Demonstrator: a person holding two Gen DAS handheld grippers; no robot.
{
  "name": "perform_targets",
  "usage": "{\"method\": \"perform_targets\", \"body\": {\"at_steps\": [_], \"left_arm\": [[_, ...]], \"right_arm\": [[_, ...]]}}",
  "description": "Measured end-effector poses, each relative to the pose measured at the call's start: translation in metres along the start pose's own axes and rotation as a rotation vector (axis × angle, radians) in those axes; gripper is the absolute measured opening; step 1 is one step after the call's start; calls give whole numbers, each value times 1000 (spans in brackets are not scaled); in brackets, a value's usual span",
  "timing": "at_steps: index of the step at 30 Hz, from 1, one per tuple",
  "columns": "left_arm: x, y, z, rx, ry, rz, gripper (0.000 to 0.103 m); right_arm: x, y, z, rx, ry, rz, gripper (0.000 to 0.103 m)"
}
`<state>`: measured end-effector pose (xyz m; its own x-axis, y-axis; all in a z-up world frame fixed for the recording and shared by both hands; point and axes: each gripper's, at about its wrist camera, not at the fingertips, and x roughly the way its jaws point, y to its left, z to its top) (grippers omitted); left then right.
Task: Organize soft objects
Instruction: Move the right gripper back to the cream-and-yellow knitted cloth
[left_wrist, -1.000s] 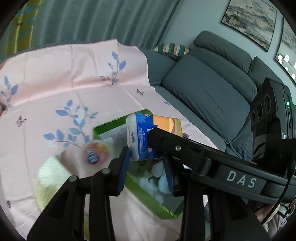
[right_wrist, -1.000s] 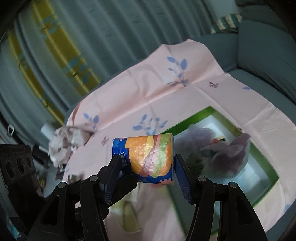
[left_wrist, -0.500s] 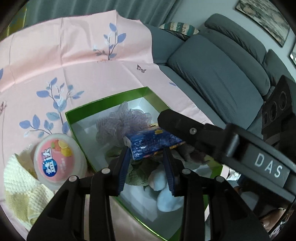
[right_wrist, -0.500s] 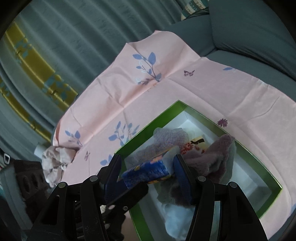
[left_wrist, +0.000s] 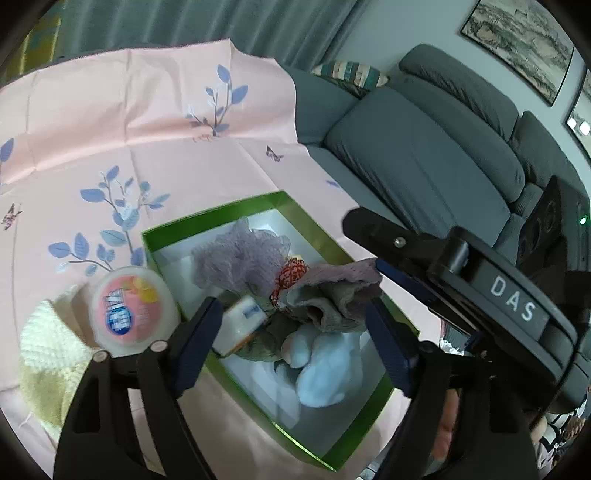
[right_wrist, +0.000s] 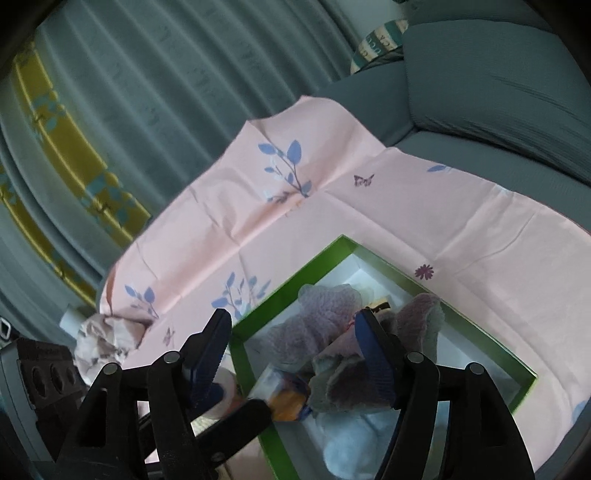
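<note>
Two grippers spread at once: my left gripper (left_wrist: 295, 332) and right gripper (right_wrist: 295, 354) are both opening, pads clear of the tissue pack (left_wrist: 242, 325), which a second ago hung pinched between them above the pink cloth (left_wrist: 129, 129). Now it lies tilted in the green box (left_wrist: 221, 218), against the wall nearest my left fingers (left_wrist: 201, 332), long axis slanting toward the bath pouf (left_wrist: 240, 254).
</note>
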<state>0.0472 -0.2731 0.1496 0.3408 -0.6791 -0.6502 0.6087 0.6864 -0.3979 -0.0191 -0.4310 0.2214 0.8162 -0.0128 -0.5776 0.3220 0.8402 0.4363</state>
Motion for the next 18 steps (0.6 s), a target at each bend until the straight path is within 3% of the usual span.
{"method": "perform_targets", "body": {"at_steps": [11, 18], "left_arm": [[-61, 27, -21, -24, -39, 99, 89], [-111, 83, -54, -123, -61, 218, 89]], "right_arm": [[-25, 37, -14, -72, -34, 49, 88], [-19, 87, -45, -192, 66, 57, 88]]}}
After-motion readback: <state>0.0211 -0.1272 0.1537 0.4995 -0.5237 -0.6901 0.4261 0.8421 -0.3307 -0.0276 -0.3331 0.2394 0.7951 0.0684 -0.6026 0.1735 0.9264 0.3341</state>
